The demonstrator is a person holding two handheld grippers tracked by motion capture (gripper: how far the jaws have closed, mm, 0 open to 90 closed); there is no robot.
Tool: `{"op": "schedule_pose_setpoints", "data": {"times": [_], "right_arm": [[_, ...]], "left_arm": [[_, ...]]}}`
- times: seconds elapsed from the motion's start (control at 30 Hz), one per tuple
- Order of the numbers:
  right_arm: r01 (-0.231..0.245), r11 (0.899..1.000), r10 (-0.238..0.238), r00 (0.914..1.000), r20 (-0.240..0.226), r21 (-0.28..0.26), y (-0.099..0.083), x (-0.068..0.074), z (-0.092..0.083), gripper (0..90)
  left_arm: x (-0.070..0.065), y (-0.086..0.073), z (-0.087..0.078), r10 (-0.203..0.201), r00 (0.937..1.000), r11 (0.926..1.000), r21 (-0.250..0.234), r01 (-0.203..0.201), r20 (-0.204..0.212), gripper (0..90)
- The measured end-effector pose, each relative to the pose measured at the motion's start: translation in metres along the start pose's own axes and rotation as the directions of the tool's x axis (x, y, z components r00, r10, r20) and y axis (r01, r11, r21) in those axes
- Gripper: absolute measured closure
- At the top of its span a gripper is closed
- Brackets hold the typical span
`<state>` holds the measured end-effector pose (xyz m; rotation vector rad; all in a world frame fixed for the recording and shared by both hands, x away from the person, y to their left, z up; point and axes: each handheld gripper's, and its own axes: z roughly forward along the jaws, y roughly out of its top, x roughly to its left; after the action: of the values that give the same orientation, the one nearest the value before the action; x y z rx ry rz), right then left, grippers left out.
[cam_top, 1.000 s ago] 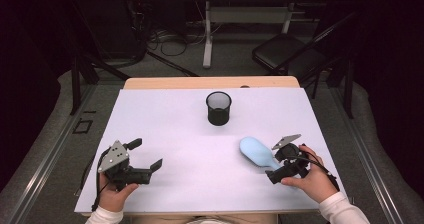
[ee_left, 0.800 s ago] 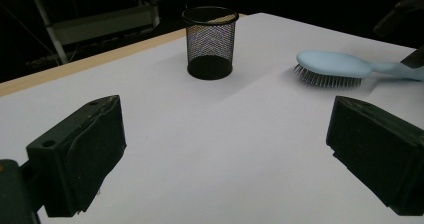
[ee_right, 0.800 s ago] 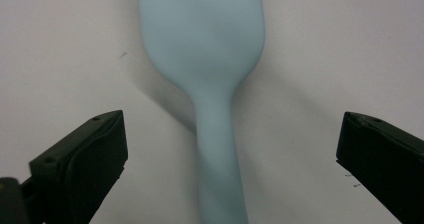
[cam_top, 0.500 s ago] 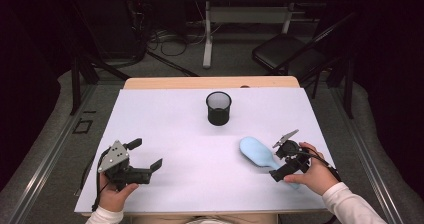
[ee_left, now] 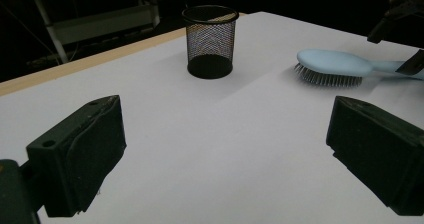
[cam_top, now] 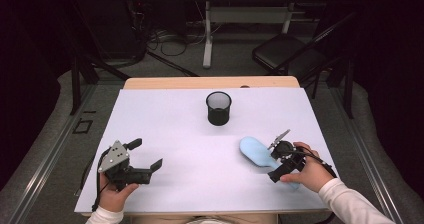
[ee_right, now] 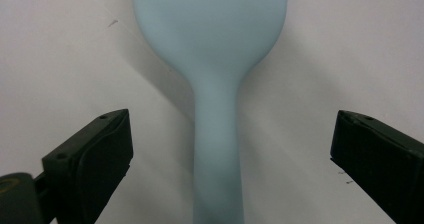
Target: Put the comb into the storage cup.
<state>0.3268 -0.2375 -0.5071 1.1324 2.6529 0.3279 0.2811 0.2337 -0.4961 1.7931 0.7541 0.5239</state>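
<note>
A light blue hairbrush lies bristles down on the right side of the white table, its handle pointing toward the person. My right gripper is open and hangs just over that handle. In the right gripper view the hairbrush's handle runs up the middle between the two jaws, which stand wide on either side, and touches neither. My left gripper is open near the front left with nothing in it. From the left gripper view the hairbrush lies at the right.
A black mesh cup stands upright at the table's middle back, also seen from the left as the mesh cup. A wooden strip edges the far side. A dark chair and desk legs stand on the floor beyond.
My right gripper has shifted a little left and tipped down over the brush handle. The brush, the cup and my left gripper have stayed put.
</note>
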Motion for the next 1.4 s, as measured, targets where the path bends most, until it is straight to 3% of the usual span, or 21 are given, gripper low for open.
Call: {"op": "schedule_pose_setpoints", "data": {"times": [0.57, 0.8, 1.1, 1.4], "right_arm": [[0.039, 0.999, -0.039, 0.9991, 0.016, 0.035, 0.011, 0.005, 0.004, 7.8], [0.05, 0.997, -0.052, 0.9984, 0.021, 0.062, 0.017, 0.004, 0.005, 14.7], [0.028, 0.996, -0.027, 0.9996, -0.008, 0.079, 0.022, 0.003, 0.01, 21.1], [0.024, 0.996, -0.024, 0.9997, -0.007, 0.088, 0.024, -0.001, 0.012, 29.1]], "left_arm": [[0.001, 0.0, -0.001, 0.002, 1.0, 1.0, -0.002, -0.002, -0.005, 2.5], [0.001, 0.0, -0.001, 0.003, 1.0, 1.0, -0.003, -0.003, -0.006, 2.5], [0.001, 0.0, -0.001, 0.003, 1.0, 1.0, -0.004, -0.003, -0.004, 2.5], [0.001, 0.0, -0.001, 0.003, 1.0, 1.0, -0.003, -0.003, -0.004, 2.5]]}}
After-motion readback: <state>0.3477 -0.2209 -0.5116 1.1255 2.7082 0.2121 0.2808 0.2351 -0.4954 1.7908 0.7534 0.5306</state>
